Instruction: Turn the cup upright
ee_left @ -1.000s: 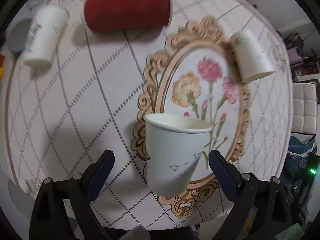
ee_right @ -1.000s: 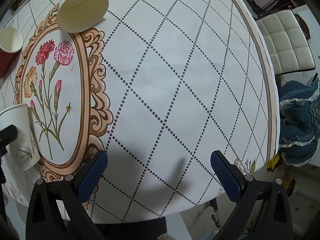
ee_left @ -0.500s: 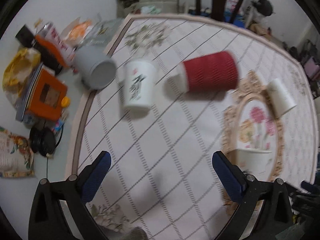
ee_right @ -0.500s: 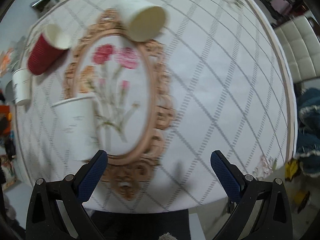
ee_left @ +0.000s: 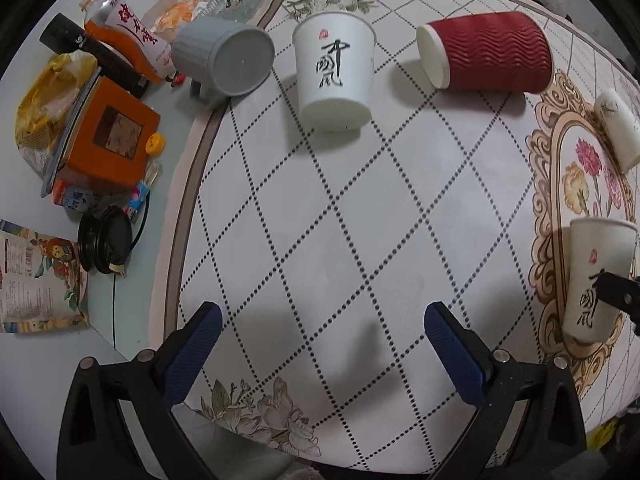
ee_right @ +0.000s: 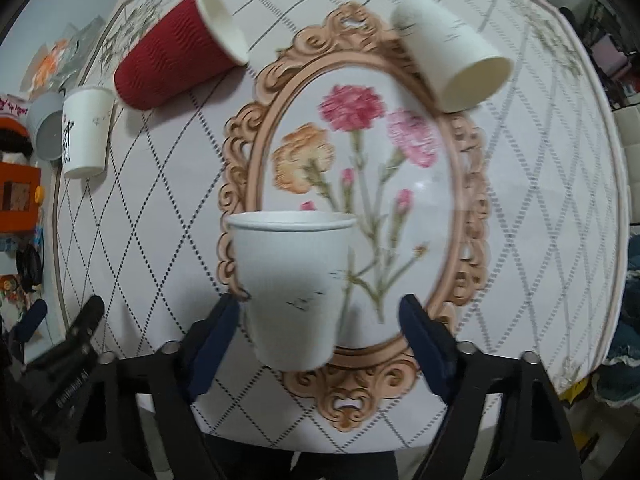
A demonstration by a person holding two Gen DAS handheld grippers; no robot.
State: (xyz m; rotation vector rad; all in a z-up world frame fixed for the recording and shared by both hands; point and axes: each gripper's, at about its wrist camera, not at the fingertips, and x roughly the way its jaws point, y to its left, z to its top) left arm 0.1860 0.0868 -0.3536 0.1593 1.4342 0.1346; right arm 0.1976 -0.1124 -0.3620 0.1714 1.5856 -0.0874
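Note:
A white paper cup [ee_right: 294, 288] stands upright on the flowered oval of the tablecloth, between the open fingers of my right gripper [ee_right: 320, 336]; it also shows in the left wrist view [ee_left: 596, 280]. My left gripper [ee_left: 320, 344] is open and empty over bare cloth. A red ribbed cup [ee_left: 486, 56] lies on its side. A white cup with black script [ee_left: 334, 72] stands with its wide end away from me. Another white cup [ee_right: 452, 54] lies on its side at the oval's far edge.
A grey cup [ee_left: 226, 58] lies at the table's [ee_left: 188, 208] left edge. Beyond that edge sit an orange box [ee_left: 108, 136], snack packets [ee_left: 124, 32], a black round object [ee_left: 105, 240] and a printed leaflet [ee_left: 36, 280]. A white chair [ee_right: 630, 128] stands right.
My left gripper has let go of the upright white cup and swung left toward the red and script cups. My right gripper has moved left so the upright cup is now between its fingers.

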